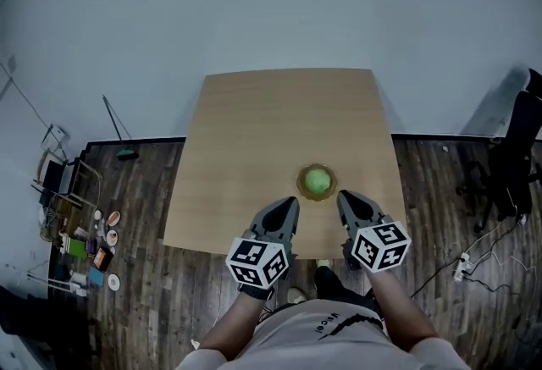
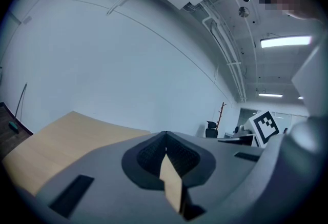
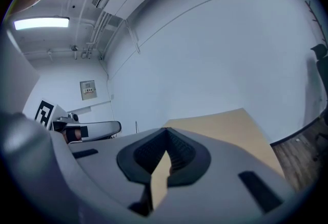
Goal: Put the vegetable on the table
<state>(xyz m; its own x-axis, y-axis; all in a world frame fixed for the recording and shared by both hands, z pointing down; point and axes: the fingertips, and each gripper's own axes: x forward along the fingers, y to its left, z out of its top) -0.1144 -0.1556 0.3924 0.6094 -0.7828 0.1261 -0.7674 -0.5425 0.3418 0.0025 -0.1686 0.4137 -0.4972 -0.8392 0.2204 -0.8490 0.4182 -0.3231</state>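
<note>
A round green vegetable (image 1: pixel 318 181) sits in a small brown dish (image 1: pixel 302 188) near the front of the light wooden table (image 1: pixel 254 140). My left gripper (image 1: pixel 290 204) hovers just near-left of the dish, shut and holding nothing. To the dish's near-right, my right gripper (image 1: pixel 344 197) is likewise shut and holding nothing. In the left gripper view the jaws (image 2: pixel 165 136) meet at their tips over the tabletop (image 2: pixel 66 136); the vegetable is hidden there. The right gripper view shows its jaws (image 3: pixel 165 133) pressed together, with only the table (image 3: pixel 230 125) and wall beyond.
Dark wood floor surrounds the table. Small items and a rack (image 1: pixel 63 182) clutter the floor at the left, beside a broom (image 1: pixel 118 135). A black office chair (image 1: pixel 512 165) and cables (image 1: pixel 470 258) stand at the right. The person's shoes (image 1: pixel 326 279) are under the table's front edge.
</note>
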